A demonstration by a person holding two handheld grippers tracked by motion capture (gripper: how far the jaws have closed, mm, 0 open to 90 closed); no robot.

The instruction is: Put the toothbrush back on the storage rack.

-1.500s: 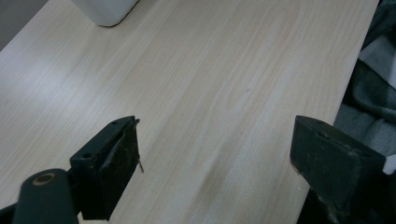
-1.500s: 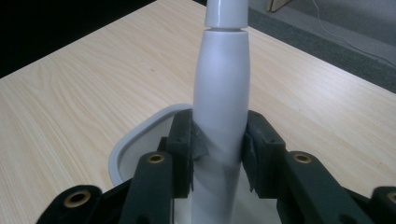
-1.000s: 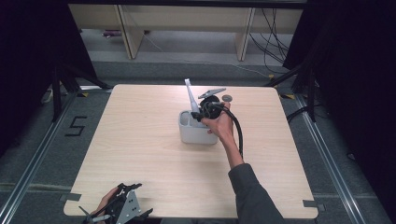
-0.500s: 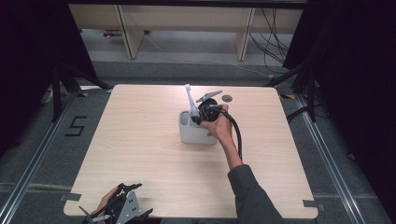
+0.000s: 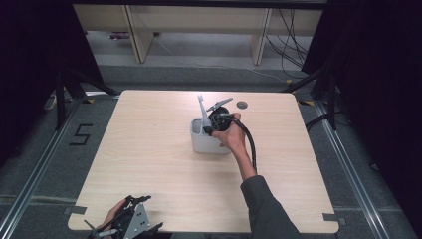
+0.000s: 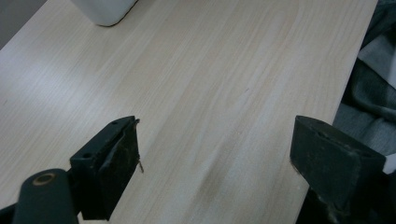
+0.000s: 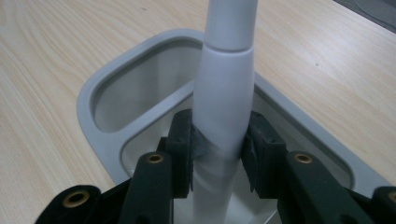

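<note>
A pale grey holder (image 5: 209, 143) with two compartments stands near the table's middle. A white, slender handle (image 5: 201, 106) rises out of it, tilted slightly left. My right gripper (image 5: 215, 122) hangs over the holder's top, shut on this handle. In the right gripper view the handle (image 7: 225, 88) is clamped between the two black pads above the holder's rim (image 7: 88, 100), and its lower end reaches down into the near compartment. My left gripper (image 5: 127, 226) rests at the table's front left edge. In its own view the left gripper (image 6: 215, 158) is open over bare wood.
A small dark round disc (image 5: 242, 104) lies on the table behind the holder. The holder's corner (image 6: 105, 9) shows far ahead in the left gripper view, and dark clothing (image 6: 371, 88) lies past the table edge. Shelving stands behind the table.
My right gripper and the white handle have sunk slightly toward the holder. The left gripper has stayed put.
</note>
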